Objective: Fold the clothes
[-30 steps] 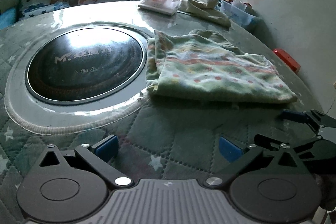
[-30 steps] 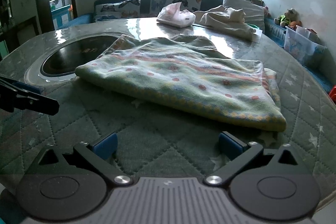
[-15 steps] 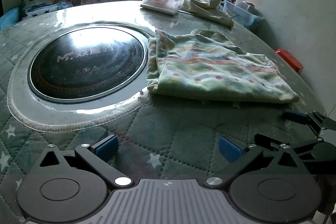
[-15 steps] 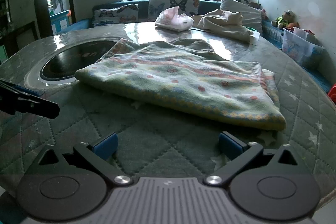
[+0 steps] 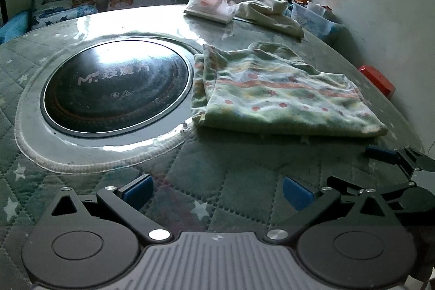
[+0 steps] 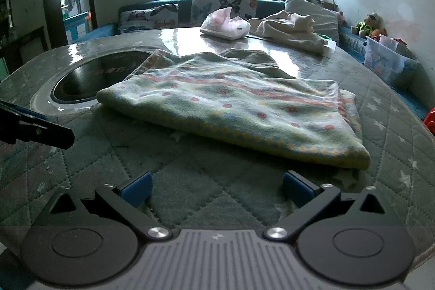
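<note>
Left tongs (image 5: 216,190): spread wide and empty; the blue pads hang over the quilted table (image 5: 81,173) cover and grip nothing. They are near the front edge, well apart from the cloth.
Round black plate (image 5: 117,89): set into the table on the left, with a shiny rim around it. The left edge of the garment lies just beside this rim.
Patterned garment (image 6: 231,105): green with pink dots and stripes, already folded in layers, lying flat in the middle of the table, in front of both tongs.
Right tongs (image 6: 216,189): also wide apart and empty, low over the cover, close to the near folded edge of the garment but not touching it.
Cream garment (image 6: 291,29): an unfolded heap at the far side, beside a pink tissue pack (image 6: 225,23).
Risk, slipping: the far table surface looks glossy, so I think a pulled cloth may slide and lose its fold.
Risk, grip: if the tongs pinch only the top layer, the layers below may open again.
Risk, crowding: both tongs are close together, so they may knock each other.
</note>
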The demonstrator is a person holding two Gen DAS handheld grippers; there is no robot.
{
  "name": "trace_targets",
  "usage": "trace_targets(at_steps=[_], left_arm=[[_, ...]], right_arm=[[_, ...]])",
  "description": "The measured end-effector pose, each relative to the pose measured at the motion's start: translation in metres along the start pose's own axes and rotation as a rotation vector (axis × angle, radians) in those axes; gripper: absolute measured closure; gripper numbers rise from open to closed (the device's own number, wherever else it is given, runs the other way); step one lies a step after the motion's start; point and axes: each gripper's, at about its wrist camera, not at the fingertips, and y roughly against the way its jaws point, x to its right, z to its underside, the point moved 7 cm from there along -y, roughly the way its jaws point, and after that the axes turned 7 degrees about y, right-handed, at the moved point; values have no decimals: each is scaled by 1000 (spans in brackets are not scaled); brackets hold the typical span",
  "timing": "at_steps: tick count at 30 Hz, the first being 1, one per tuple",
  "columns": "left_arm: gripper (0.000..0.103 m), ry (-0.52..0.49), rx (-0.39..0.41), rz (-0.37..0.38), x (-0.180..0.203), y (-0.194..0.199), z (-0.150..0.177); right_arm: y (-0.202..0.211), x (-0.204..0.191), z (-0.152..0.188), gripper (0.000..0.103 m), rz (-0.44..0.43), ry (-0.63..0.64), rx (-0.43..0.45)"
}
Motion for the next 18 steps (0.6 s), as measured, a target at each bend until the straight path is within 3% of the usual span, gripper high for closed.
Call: trace_targets(at_steps=[18], left_arm=[[0,-3,-12,-1,5,-4,-2]], right_arm=[[0,0,0,0,3,4,1]])
